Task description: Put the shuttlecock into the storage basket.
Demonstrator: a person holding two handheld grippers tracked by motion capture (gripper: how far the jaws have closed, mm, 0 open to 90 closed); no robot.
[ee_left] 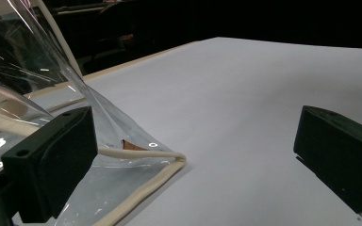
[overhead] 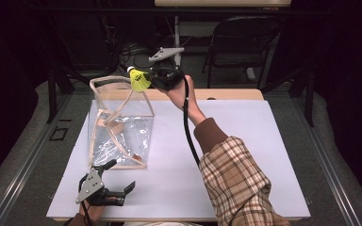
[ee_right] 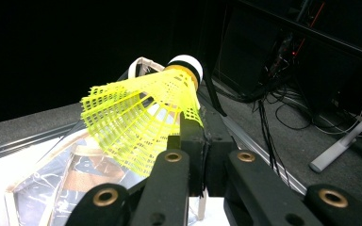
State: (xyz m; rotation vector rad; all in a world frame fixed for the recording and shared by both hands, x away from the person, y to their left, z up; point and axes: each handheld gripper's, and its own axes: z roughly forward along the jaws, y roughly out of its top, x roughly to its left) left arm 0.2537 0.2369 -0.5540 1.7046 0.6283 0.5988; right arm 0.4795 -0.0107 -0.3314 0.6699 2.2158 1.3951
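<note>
We look into a dark lab or recording studio: a white-topped worktop (overhead: 245,141) on grey carpet, black folding chairs (overhead: 238,40) behind, and tangled black cables (ee_right: 283,113) along the floor.

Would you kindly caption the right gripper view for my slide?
Right claw shut on a yellow shuttlecock, held above the clear bag.

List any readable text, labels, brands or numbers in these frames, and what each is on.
None can be read.
Yellow shuttlecock: no print on its skirt or white-banded cap.
Clear bag with cream trim: plain; a small brown patch inside shows no legible writing.
White table: unmarked.
Both hand-held grippers, left and right: black jaws, no markings visible.
</note>
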